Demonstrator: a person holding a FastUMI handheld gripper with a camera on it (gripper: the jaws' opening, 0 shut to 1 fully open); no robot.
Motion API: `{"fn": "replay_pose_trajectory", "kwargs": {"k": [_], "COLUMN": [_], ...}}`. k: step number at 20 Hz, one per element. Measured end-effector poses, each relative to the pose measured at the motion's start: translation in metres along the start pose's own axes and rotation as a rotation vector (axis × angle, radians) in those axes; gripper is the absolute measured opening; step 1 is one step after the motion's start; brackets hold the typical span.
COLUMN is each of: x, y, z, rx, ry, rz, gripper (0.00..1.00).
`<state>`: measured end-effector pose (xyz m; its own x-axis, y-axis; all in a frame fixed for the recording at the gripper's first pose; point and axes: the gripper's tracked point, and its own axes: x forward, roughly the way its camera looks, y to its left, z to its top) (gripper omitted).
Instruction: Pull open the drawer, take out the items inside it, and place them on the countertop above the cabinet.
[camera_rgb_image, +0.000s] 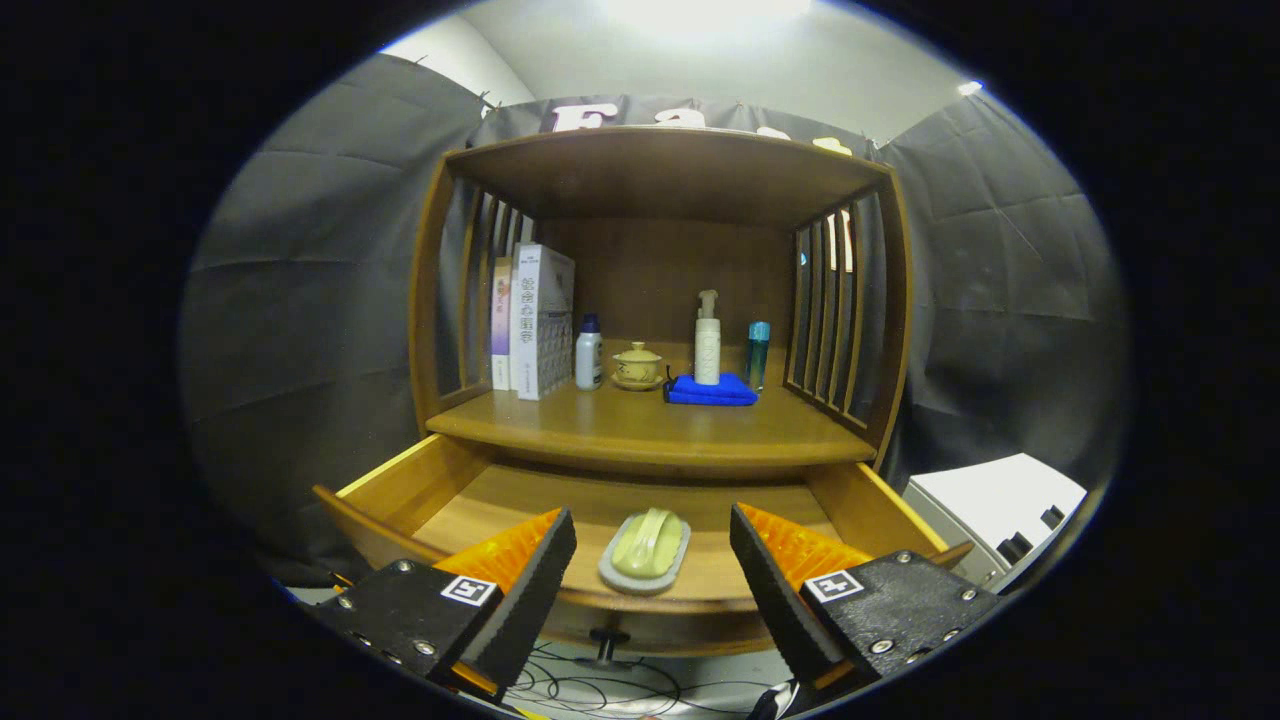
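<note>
Drawer (420, 490) open; gripper (652, 560) jaws apart, green soap (648, 542) w/ dish (612, 572) betw. fingers, untouched.

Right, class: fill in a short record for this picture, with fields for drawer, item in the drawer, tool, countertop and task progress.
drawer: open drawer, pulled out below the countertop
item in drawer: pale green soap on a grey dish, near the drawer's front
tool: tool open, fingers either side of the dish, not touching it
countertop: books, white bottle, lidded cup, pump bottle, blue cloth, blue bottle
progress: drawer open; item not yet lifted
</note>
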<state>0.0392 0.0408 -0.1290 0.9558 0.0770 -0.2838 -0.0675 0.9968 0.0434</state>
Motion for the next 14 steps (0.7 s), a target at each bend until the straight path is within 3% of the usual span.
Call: {"fn": "replay_pose_trajectory", "kwargs": {"k": [5, 8, 14], "x": [0.055, 0.08, 0.11], "y": [0.001, 0.002, -0.001], "z": [0.01, -0.005, -0.055], "rx": [0.073, 0.13, 0.122], "ry": [0.157, 0.281, 0.525], "rz": [-0.058, -0.096, -0.179], "gripper": [0.96, 0.96, 0.95]}}
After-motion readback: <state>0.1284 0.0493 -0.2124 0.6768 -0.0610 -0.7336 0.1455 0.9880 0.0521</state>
